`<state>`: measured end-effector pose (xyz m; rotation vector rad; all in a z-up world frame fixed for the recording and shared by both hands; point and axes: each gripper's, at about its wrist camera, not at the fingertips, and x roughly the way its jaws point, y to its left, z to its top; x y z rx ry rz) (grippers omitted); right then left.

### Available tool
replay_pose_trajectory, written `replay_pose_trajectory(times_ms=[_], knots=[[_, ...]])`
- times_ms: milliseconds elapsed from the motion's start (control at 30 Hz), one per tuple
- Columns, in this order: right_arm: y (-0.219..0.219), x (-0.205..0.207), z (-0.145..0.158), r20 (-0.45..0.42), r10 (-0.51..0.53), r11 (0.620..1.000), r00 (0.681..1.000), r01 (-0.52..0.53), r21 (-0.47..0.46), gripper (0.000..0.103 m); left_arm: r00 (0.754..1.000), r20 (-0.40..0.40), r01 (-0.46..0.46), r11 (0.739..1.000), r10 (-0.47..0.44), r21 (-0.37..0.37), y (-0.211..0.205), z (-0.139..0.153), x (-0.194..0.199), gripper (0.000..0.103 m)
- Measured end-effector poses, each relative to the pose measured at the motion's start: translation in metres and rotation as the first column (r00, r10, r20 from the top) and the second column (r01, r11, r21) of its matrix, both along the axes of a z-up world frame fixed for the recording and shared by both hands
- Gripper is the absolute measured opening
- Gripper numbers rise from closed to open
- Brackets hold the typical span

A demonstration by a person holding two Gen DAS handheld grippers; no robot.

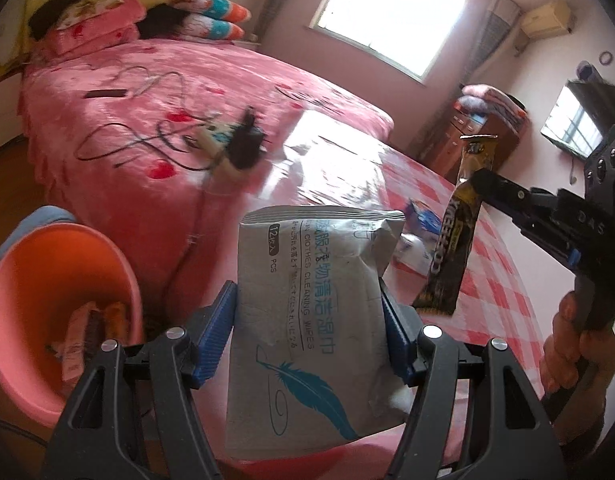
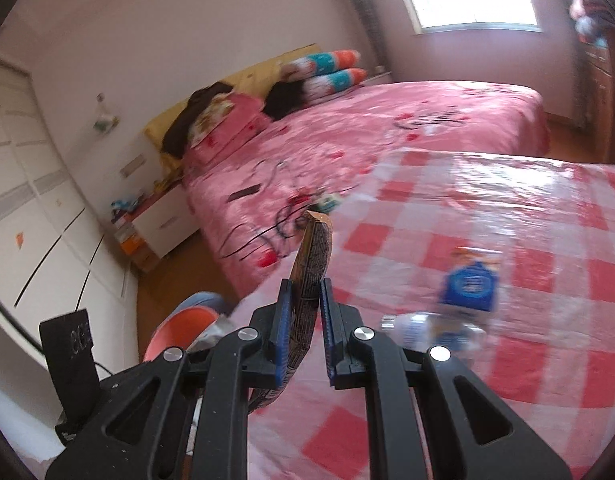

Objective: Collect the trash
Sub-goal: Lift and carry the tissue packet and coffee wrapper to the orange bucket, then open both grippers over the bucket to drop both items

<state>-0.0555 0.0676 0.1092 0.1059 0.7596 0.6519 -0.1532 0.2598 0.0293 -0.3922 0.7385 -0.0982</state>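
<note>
Right now your left gripper point(image 1: 309, 332) has its blue fingers point(image 1: 215, 336) clamped on the two sides of a grey wet-wipes pack point(image 1: 303, 320), which stands upright between them with its printed face and blue feather toward the camera. The pack is lifted clear of the bench point(image 1: 491, 280), over the bench's near edge. Down at the left, off the bench's corner, an orange bin point(image 1: 47, 300) sits tilted toward you with a few wrappers already lying in it.

Your right gripper point(image 2: 303, 320) is pinched shut on a long brown and gold snack wrapper point(image 2: 313, 256); the fingers point(image 2: 283, 320) hold it near its middle, and the wrapper sticks up past the tips and bends out below them. In the left wrist view the same right gripper point(image 1: 481, 184) comes in from the right side with your hand point(image 1: 579, 352) around its handle, and the wrapper point(image 1: 455, 232) hangs down from it above the checked cloth, just beside the wipes pack but apart from it.

Still on the bench, toward its middle, lie a clear plastic bottle point(image 2: 423, 330) on its side and a blue and white packet point(image 2: 469, 280) just behind it, both blurred. Beyond the bench's far edge is a bed point(image 2: 447, 120) with a pink cover, with cables and a power strip point(image 1: 223, 148) on it.
</note>
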Motion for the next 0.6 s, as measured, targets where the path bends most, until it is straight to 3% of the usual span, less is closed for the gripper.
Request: replay_pose_trajectory(times_ms=[233,600], knots=[[0.078,-0.008,-0.003,0.001,0.148,0.989,0.989,-0.148,-0.023,0.015,0.987,0.001,-0.159,0.987,0.159,-0.002,0.061,-0.001,-0.014,0.067],[0.182,-0.018,-0.033,-0.049,0.326,0.944,0.944,-0.328,-0.040,0.015,0.918,-0.045,-0.395,0.919,0.394,-0.004,0.145,-0.023,-0.042,0.068]])
